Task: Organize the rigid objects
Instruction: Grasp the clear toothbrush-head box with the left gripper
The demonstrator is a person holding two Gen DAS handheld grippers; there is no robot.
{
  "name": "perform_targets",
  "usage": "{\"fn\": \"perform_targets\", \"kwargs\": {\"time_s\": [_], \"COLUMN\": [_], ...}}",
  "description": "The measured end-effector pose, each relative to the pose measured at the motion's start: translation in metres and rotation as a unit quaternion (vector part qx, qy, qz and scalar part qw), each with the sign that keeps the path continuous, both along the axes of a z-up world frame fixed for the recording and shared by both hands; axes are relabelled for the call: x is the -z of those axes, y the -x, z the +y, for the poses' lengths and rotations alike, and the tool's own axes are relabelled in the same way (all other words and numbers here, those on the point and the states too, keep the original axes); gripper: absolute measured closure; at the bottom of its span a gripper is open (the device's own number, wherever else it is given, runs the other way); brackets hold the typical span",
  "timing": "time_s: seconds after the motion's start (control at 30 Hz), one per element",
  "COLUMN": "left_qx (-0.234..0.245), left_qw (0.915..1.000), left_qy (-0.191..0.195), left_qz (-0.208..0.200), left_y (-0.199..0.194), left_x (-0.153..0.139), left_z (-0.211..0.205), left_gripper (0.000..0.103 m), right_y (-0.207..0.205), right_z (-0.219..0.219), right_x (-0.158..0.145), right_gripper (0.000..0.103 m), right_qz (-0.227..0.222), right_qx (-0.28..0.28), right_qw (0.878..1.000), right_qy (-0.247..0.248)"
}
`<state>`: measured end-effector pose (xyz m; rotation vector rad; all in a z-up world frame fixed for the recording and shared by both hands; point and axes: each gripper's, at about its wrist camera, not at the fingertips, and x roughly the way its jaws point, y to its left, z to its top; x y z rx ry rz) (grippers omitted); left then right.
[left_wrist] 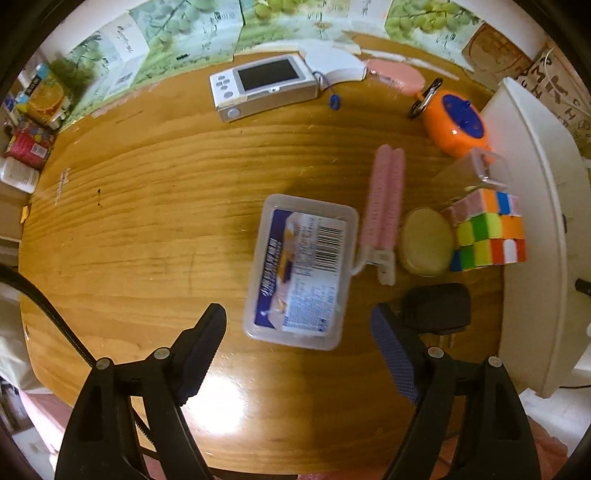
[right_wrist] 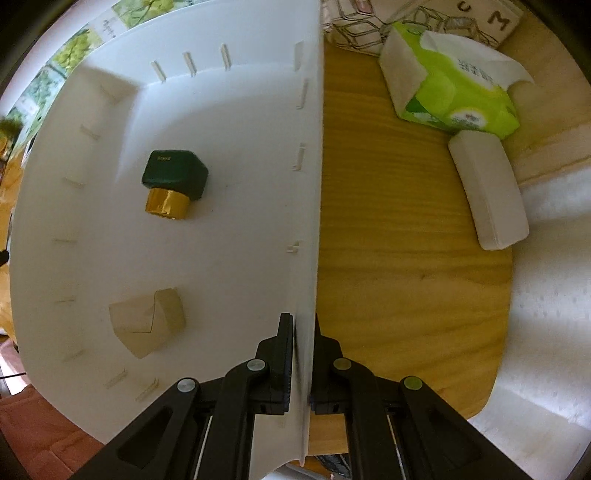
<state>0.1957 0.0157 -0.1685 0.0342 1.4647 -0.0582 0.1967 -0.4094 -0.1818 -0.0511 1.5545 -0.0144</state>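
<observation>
My left jaws stand wide apart, nothing between them; the left gripper (left_wrist: 297, 354) points straight down at the worktop (left_wrist: 147, 229), and its blue-padded fingers (left_wrist: 393, 360) frame the near end of a clear plastic box (left_wrist: 301, 271) without touching it. My right jaws are clenched on the thin upright wall of the white bin (right_wrist: 310, 184), the right gripper (right_wrist: 303, 354) pinching that rim from above.

The plastic box lies flat (label side up, a barcode and blue-and-white print showing through the lid), with rounded corners. Just beside it on its right lies a pink clip (left_wrist: 384, 206), then a round tan tin (left_wrist: 426, 242), then a colour cube (left_wrist: 487, 232) close against the bin's outer wall (left_wrist: 532, 221). A black block (left_wrist: 437, 308) sits near the right finger. Farther back are an orange gadget with a blue face (left_wrist: 456, 123), a small clear case (left_wrist: 487, 168) and a white handheld device with a dark screen (left_wrist: 264, 86).

Inside the bin, in the right wrist view, I see a dark green bottle with a gold cap (right_wrist: 173, 182) on its side and a beige block (right_wrist: 147, 325), well apart.

The worktop is glossy honey-coloured wood with rounded edges. Beyond the bin lie a green tissue pack (right_wrist: 454, 85) and a white oblong case (right_wrist: 489, 190). Grape-printed cartons (left_wrist: 177, 33) line the back.
</observation>
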Motion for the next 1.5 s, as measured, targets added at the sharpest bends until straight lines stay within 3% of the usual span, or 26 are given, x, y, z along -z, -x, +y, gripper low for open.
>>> {"fn": "perform_targets", "kwargs": {"time_s": [0.33, 0.63, 0.97, 1.5], "left_qx": [0.035, 0.060, 0.079, 0.038], "left_qw": [0.9982, 0.9958, 0.9955, 0.9985], "left_qy": [0.006, 0.013, 0.022, 0.032], "left_qz": [0.049, 0.067, 0.047, 0.025], "left_y": [-0.024, -0.042, -0.055, -0.025], "left_x": [0.031, 0.047, 0.046, 0.027], "left_z": [0.007, 0.004, -0.004, -0.001], "left_gripper": [0.020, 0.020, 0.031, 0.037], "right_y": [0.002, 0.008, 0.020, 0.020], "right_z": [-0.003, -0.001, -0.005, -0.009], "right_x": [0.005, 0.010, 0.009, 0.009], "right_gripper": [0.095, 0.094, 0.093, 0.093], "right_qz": [-0.005, -0.008, -0.022, -0.021], "right_qx": [0.037, 0.048, 0.062, 0.060], "right_qw": [0.999, 0.999, 0.998, 0.998], "right_qy": [0.009, 0.017, 0.017, 0.015]}}
